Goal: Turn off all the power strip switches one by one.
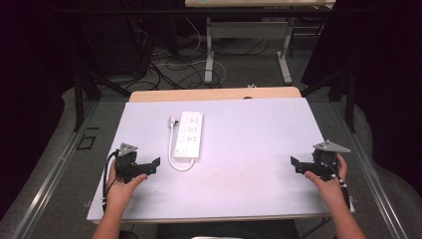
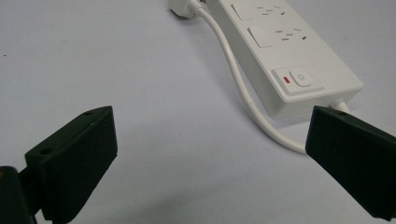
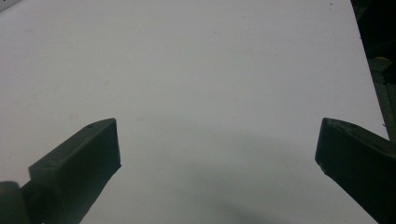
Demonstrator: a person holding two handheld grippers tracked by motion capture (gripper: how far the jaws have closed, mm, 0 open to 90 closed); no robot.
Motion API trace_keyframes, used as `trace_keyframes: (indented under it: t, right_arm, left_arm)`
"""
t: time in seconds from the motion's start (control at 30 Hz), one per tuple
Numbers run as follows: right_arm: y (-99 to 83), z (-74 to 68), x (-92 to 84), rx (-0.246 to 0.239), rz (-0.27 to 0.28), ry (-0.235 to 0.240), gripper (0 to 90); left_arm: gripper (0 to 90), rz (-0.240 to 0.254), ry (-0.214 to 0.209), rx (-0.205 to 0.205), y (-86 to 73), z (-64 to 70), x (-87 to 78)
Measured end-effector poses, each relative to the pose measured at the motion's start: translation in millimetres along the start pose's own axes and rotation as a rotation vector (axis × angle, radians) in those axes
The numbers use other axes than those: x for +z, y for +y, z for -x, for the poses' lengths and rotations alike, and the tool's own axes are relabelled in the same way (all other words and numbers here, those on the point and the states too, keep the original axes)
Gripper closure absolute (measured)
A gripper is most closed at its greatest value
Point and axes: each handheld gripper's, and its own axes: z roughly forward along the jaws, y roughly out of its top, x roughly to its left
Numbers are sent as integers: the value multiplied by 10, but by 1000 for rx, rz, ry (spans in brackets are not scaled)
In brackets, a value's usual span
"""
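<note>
Forearms and hands come up from the bottom edge of the high view, each holding a black gripper over the white table top (image 1: 249, 129). At lower left the left gripper (image 1: 155, 164) points toward the frame's centre, its jaws spread and empty. Just right of it, in the left-centre of the frame, lies the white power strip (image 1: 189, 134), long axis running up the picture, with its white cord (image 1: 172, 149) looping from the near end up along its left side to a plug (image 1: 172, 120) beside the far end. The strip's near end sits close to the left gripper's tips without touching them. At lower right the right gripper (image 1: 294, 164) points inward too, well apart from the strip.

From the left gripper view, two black jaws rise from the lower corners, wide apart with nothing between them but bare table. The left gripper (image 2: 208, 126) faces the power strip (image 2: 299, 60), which fills the upper right; its switch end (image 2: 299, 80) lies just above the right-hand jaw, and the cord (image 2: 233, 70) curves down to that jaw's edge.

From the right gripper view, the right gripper (image 3: 217, 135) has its jaws released, standing far apart over plain white table (image 3: 196, 70).
</note>
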Motion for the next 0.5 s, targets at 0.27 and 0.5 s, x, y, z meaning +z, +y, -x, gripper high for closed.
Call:
trace_keyframes:
  t: [0.27,0.5]
  right_arm:
    - [-3,17,15,-14,5,-1,0]
    - [-2,-13,20,-18,12,-4,1]
  left_arm:
    - [59,-20,-15,2,44,20,-29]
    - [159,-31,-16,-1,115,42,-77]
